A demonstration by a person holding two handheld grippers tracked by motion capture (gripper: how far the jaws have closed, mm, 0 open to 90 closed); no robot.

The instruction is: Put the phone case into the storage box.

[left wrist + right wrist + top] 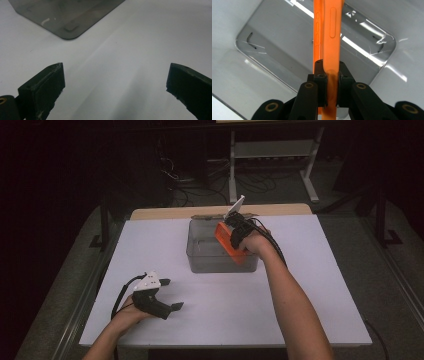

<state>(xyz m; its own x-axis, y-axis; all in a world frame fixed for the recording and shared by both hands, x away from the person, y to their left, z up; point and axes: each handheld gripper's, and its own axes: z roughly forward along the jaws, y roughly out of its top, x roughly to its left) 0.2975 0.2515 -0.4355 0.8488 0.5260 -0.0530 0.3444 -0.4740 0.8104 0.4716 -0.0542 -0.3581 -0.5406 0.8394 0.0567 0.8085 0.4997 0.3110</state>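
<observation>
While the right gripper (pixel 239 227) hangs over the clear plastic bin (pixel 200 257) near the far middle of the desk (pixel 310 285), its jaws are clamped tight on an orange phone case (pixel 227 242). From the high view the case tilts, its lower end down inside the bin at the right side and its upper end up by the rim under the gripper. The right gripper view (pixel 329 80) looks straight down along the jaws: the orange phone case (pixel 331 30) stands edge-on between the two black pads, pinched at its near end, with its side button cutouts facing the camera and the bare floor of the bin (pixel 274 42) below it. Whether the case touches the bin's floor cannot be told.

The left gripper (pixel 170 295) rests low over the near-left part of the white desk, well apart from the bin, held in the person's left hand (pixel 127 315). Its jaws stand wide open with nothing between them; the left gripper view (pixel 115 82) shows bare white desk (pixel 120 50) between the two black fingers (pixel 47 82) and a corner of the bin (pixel 67 17) farther off at upper left.
</observation>
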